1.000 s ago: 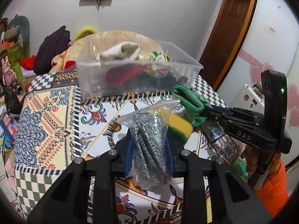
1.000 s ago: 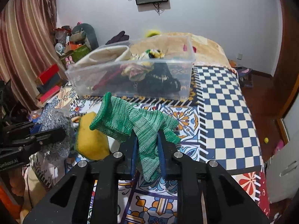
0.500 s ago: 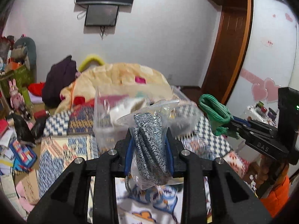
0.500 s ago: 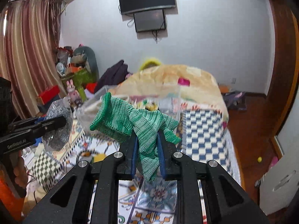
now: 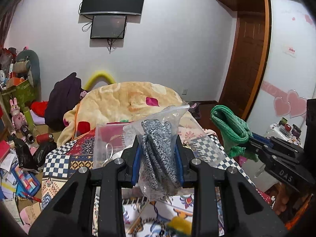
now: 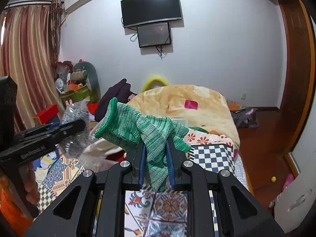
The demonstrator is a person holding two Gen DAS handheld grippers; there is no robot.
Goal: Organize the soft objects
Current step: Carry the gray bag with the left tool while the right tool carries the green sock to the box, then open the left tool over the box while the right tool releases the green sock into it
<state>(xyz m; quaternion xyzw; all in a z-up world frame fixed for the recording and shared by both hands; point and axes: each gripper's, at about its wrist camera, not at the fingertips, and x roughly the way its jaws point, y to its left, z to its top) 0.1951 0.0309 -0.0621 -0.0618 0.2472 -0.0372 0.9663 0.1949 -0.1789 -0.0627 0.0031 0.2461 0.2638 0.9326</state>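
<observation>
Left gripper (image 5: pixel 158 165): my jaws clamp slippery bagged grey knit (image 5: pixel 158 158); right gripper (image 6: pixel 156 163) clamps green glove (image 6: pixel 150 136). Either may slide out.

Both grippers are held up side by side, level and pointing the same way. The left gripper (image 5: pixel 158 160) has its two fingers pressed in from either side, clamped on a plastic bag (image 5: pixel 156 154). The right gripper (image 6: pixel 156 158) is likewise closed, its blue pads (image 6: pixel 142 164) pinching a green glove (image 6: pixel 146 132). Bare fingers (image 6: pixel 30 183) of the person's left hand wrap the left gripper's handle, seen from the right camera.
</observation>
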